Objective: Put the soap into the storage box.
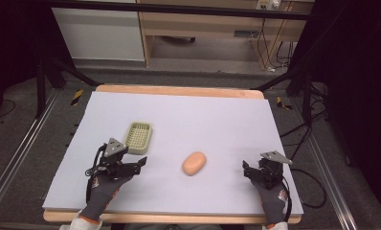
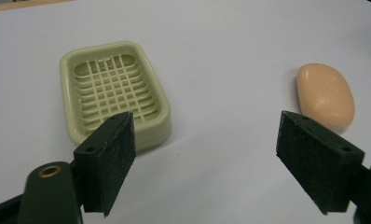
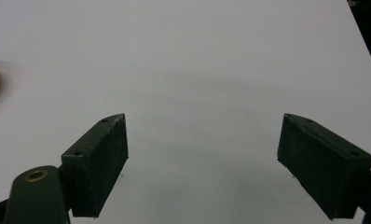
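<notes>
Right now the white table sheet (image 1: 179, 120) spreads out ahead of both my claws, bare enough that I have free room to approach from either side. My left claw (image 2: 204, 154) hovers low over it with its jaws standing wide apart, nothing between them. Just ahead of its left jaw lies the pale green soap dish (image 2: 113, 93), flat and empty, its slotted grid facing up, ready to receive something. Ahead of its right jaw, well apart from the dish, rests the peach bar of soap (image 2: 326, 95), lying on its broad face. I judge the soap is meant for the dish, and my left claw is aimed between the two. My right claw (image 3: 202, 154) also gapes apart and empty, off to the side, with the soap far out beyond its left jaw.
</notes>
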`<state>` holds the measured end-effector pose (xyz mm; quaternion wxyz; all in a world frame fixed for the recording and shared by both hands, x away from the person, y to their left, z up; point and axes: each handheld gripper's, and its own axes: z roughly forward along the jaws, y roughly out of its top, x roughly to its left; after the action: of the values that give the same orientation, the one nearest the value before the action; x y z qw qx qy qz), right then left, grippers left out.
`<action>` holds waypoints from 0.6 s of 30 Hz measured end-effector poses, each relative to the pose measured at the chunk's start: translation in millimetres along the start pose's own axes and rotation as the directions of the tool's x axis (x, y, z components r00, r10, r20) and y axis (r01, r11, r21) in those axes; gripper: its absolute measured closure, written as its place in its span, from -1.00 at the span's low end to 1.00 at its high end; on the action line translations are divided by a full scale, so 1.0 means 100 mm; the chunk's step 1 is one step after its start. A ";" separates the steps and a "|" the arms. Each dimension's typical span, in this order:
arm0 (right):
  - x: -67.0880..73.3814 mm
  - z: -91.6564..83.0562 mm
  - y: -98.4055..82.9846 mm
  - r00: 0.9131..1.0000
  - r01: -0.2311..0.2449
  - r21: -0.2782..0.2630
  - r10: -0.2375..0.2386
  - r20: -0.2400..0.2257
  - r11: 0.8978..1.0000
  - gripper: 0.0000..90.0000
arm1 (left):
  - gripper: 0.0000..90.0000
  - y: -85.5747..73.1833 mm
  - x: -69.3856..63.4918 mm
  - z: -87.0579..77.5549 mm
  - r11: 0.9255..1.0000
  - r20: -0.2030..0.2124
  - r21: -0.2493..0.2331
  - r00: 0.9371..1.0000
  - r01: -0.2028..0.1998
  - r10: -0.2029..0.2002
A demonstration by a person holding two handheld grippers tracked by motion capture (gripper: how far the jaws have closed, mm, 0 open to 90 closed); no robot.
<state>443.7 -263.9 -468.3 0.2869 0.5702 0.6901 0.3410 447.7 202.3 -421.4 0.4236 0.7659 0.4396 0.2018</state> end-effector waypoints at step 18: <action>0.00 0.00 0.00 1.000 -0.001 -0.002 0.001 0.009 1.000 -0.65 | -0.59 0.18 -0.27 0.17 0.998 0.048 0.013 0.997 -0.067 0.066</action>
<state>443.7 -263.6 -468.2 0.2906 0.5716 0.6882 0.3393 453.7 166.6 -414.3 0.4211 0.7877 0.4054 0.1943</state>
